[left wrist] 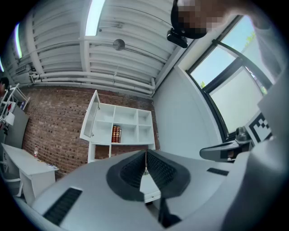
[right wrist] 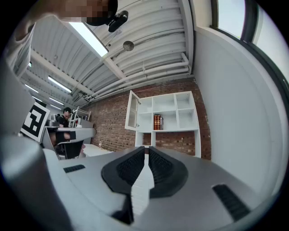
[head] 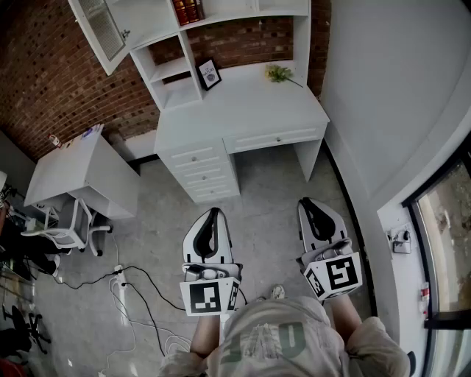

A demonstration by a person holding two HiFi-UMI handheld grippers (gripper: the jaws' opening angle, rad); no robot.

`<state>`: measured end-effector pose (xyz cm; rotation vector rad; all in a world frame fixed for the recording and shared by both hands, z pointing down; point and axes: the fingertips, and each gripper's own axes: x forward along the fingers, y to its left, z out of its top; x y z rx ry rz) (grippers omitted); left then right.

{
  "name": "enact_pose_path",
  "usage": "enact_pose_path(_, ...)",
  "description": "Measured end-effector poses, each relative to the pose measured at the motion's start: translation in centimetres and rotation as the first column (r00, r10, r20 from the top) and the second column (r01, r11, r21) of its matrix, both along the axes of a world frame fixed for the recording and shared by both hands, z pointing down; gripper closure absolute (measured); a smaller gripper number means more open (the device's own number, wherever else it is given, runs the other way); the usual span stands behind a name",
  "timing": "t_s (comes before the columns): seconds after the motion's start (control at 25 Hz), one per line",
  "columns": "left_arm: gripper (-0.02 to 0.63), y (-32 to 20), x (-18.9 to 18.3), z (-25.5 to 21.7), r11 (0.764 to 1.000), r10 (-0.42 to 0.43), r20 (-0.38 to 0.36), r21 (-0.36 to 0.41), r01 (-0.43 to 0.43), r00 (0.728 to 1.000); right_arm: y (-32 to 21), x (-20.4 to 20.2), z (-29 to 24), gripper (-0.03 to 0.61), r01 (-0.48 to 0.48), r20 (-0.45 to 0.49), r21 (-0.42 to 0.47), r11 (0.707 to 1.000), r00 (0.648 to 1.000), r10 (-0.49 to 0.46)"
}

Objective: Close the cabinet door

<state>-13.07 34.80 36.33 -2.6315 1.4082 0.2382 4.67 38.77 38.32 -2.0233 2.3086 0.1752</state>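
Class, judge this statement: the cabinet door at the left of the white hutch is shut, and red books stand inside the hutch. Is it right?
Not quite. The cabinet door is not shut: it is swung open, out to the left, as the head view shows. The rest holds: red books stand inside the white hutch.

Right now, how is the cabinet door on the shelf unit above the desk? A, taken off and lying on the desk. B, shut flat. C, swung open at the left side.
C: the cabinet door stands swung out from the left end of the shelf unit, its compartment exposed.
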Motion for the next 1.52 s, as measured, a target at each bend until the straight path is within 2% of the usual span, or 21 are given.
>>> enact_pose_path(0.36, 0.592, -0.9, 0.9, 0.2, 1.0, 0.02, 0.003, -0.015, -0.02, 1.0, -1.1, 0.2, 0.4, 0.543, 0.002, -0.014, -0.01, 1.0, 1.0, -0.002)
enact_pose_path(0.48, 0.592, -1.6, 0.9, 0.8, 1.0, 0.016, 0.03, -0.024, -0.015, 0.999, -1.3, 0.5, 0.6, 0.543, -0.005, -0.047, -0.014, 1.0, 0.999, 0.004)
enact_pose_path(0.68, 0.592, -2.4, 0.9, 1.9, 0.998, -0.008, 0.03, -0.057, 0.009, 1.0, -1.3, 1.2, 1.4, 0.543, 0.032, -0.055, -0.028, 0.999, 0.998, -0.033)
enact_pose_path(0.84, 0.592, -3.4, 1.3, 2.7, 0.998, -0.015, 0.059, -0.061, 0.019, 0.998, -1.6, 2.1, 2.0, 0.543, 0.047, -0.058, -0.038, 0.998, 0.997, -0.049)
enact_pose_path(1.12, 0.592, -5.6, 3.3, 2.6, 0.999, -0.004, 0.034, -0.044, 0.005, 0.999, -2.5, 6.0, 3.4, 0.543, -0.016, -0.028, -0.065, 0.998, 1.0, 0.015)
enact_pose_path(1.32, 0.592, -10.0, 5.0, 4.6, 0.998, 0.041, 0.01, -0.041, -0.041, 0.999, -5.6, 7.7, 5.4, 0.543, -0.059, -0.022, -0.051, 0.997, 0.998, 0.058)
enact_pose_path(1.52, 0.594, -17.5, 6.9, 7.0, 0.997, 0.048, -0.027, -0.062, -0.049, 0.998, -12.4, 8.4, 6.6, 0.543, -0.053, -0.054, -0.038, 0.998, 0.997, 0.051)
